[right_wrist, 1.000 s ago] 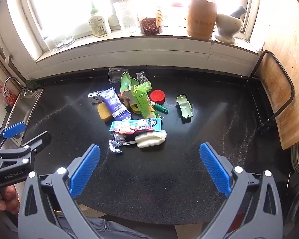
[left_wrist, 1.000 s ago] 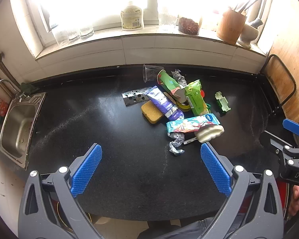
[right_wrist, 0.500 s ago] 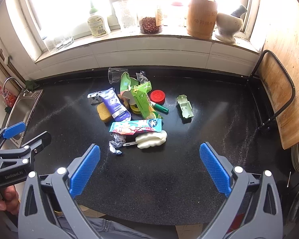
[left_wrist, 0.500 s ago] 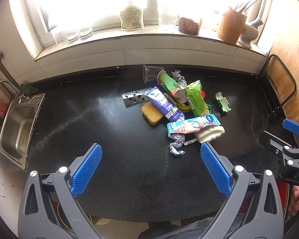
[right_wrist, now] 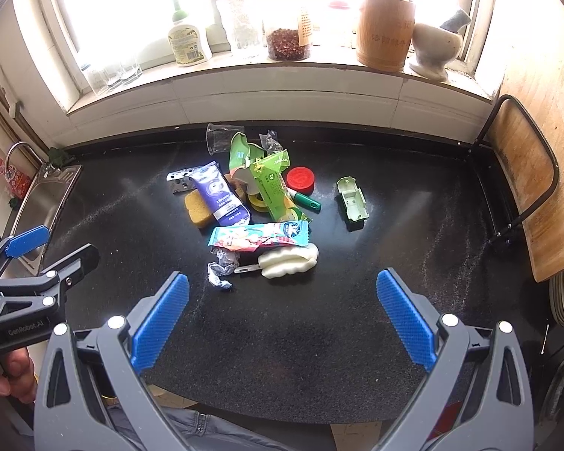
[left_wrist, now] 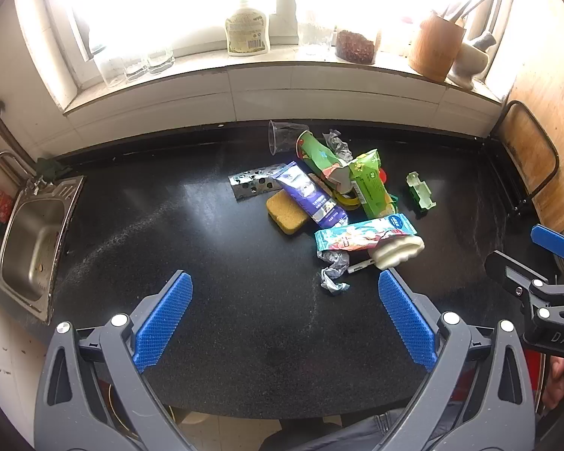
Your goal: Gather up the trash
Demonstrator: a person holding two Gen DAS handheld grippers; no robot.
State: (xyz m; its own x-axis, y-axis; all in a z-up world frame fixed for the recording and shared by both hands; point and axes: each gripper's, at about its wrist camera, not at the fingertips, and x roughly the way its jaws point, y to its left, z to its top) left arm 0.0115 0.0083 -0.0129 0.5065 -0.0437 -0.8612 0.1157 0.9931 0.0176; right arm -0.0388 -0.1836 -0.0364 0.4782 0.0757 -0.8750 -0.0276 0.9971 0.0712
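A heap of trash lies mid-counter: a purple tube (left_wrist: 311, 199) (right_wrist: 222, 197), a green wipes pack (left_wrist: 370, 184) (right_wrist: 276, 188), a blue snack wrapper (left_wrist: 364, 233) (right_wrist: 259, 236), a white ice-cream-shaped piece (left_wrist: 398, 251) (right_wrist: 289, 261), crumpled foil (left_wrist: 332, 272) (right_wrist: 220, 267), a yellow sponge (left_wrist: 285, 213) (right_wrist: 197, 210), a clear cup (left_wrist: 282, 135) (right_wrist: 218, 137), a red lid (right_wrist: 300, 180) and a green box (left_wrist: 419, 195) (right_wrist: 351, 203). My left gripper (left_wrist: 282, 319) stands open above the counter's near edge, short of the heap. My right gripper (right_wrist: 282, 315) is open too, equally short of it.
A steel sink (left_wrist: 34, 240) (right_wrist: 41, 203) is set in the counter's left end. The window sill holds a bottle (left_wrist: 246, 34), jars, glasses, a wooden utensil holder (right_wrist: 385, 34) and a mortar (right_wrist: 434, 50). A wooden board in a black frame (right_wrist: 522, 195) stands at the right.
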